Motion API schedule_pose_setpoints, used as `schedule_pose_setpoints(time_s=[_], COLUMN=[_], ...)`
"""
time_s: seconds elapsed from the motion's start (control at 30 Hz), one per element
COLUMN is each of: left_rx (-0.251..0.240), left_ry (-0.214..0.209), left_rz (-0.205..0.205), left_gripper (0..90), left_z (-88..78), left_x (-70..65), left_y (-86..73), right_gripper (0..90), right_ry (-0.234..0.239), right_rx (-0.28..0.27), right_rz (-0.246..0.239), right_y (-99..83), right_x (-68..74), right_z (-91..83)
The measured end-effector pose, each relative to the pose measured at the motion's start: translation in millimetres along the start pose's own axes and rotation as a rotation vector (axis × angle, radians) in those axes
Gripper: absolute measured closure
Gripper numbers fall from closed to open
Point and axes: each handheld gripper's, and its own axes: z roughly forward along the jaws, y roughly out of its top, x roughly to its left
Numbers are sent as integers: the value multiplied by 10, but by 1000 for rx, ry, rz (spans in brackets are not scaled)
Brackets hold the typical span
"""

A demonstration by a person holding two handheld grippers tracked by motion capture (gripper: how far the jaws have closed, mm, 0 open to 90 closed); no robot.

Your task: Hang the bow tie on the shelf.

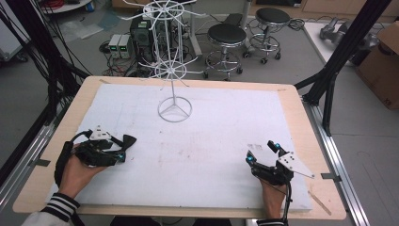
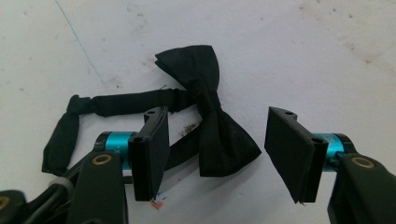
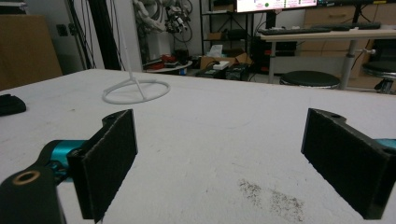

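White foam-covered table, wire display stand at its far side.
Left gripper, jaws spread, straddles a black bow tie; closing could snag the strap. Right gripper gapes empty.

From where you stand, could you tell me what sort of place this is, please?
Probably a robotics or data-collection lab, not a home. Black frame struts flank the wooden table, cables and electronics boxes lie on the floor beyond it, and the right gripper view shows a desk with a monitor and shelving.

The right gripper, jaws spread wide, hovers low over a white table mat; a white wire stand's ring base sits beyond.
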Motion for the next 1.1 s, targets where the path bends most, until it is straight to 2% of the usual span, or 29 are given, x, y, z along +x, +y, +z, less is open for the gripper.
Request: schedule_pose_setpoints(time_s=[0.23,0.53,0.6,0.7,0.9,1.1], left_rx=[61,109,109,118,116,115], left_ry=[-24,-23,-42,-49,-57,-78], left_rz=[-16,-21,-37,-54,-69,-111], left_gripper=[491,502,541,594,595,633], left_z=[81,161,158,170,186,197], left_x=[16,12,18,26,37,74], left_y=[13,16,18,20,5,-25], right_gripper=[96,96,96,96,96,96], right_ry=[1,0,-1,-1,-1,-2], right_rx=[-2,-2,-2,-1,3,3], right_rz=[-3,-11,-17,-13,-13,-17], right_y=[0,1,1,1,0,0], right_x=[0,2,1,3,14,14], right_z=[1,3,4,3,3,4])
